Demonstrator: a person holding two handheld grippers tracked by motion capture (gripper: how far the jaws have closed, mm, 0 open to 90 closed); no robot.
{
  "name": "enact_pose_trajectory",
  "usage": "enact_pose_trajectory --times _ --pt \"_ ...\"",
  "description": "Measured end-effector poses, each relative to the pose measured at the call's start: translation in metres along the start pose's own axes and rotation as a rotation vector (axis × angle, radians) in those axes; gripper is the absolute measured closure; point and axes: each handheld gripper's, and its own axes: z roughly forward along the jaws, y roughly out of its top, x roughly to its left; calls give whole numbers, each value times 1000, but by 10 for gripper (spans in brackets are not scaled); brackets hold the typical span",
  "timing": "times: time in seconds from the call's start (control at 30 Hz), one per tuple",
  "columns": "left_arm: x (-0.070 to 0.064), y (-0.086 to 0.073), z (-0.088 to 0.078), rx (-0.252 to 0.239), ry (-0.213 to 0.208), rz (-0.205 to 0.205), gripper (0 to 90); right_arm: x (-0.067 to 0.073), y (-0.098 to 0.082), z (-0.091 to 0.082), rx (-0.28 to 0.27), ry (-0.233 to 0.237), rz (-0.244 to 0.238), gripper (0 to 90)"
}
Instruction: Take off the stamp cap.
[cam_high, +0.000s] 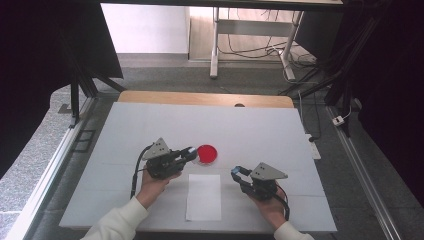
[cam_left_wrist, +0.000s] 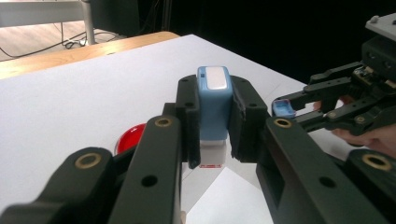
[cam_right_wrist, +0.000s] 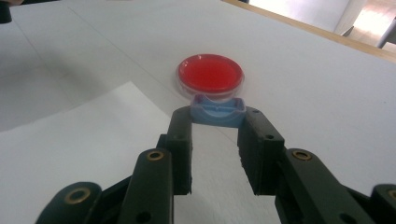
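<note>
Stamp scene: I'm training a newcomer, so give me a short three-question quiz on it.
1. True or false: the left tool is shut on the blue stamp.
2. What does the right tool hold? A) blue cap B) red ink pad C) paper
3. What lies on the table between the two hands?

Key: 1 true; 2 A, the blue cap, while the red ink pad lies beyond it; 3 the sheet of paper.

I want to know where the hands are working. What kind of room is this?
Probably a lab or workshop: a white-covered table ringed by black curtains, with cables on the floor behind.
</note>
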Motion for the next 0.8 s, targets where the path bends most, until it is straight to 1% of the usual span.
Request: enact_pose_trajectory --times 0.17,0.37,0.5,0.57,0.8 --pt "0 0 0 3 3 7 756 -4 -8 -13 6 -18 4 666" --pt "0 2 -2 3 5 10 755 -12 -14 -29 -7 -45 9 666" --pt "0 2 -2 5 8 19 755 -16 -14 -32 -19 -50 19 666" --pt "0 2 -2 8 11 25 755 -17 -14 -31 -20 -48 16 666" --pt "2 3 -1 12 13 21 755 -16 -13 -30 -20 -42 10 665"
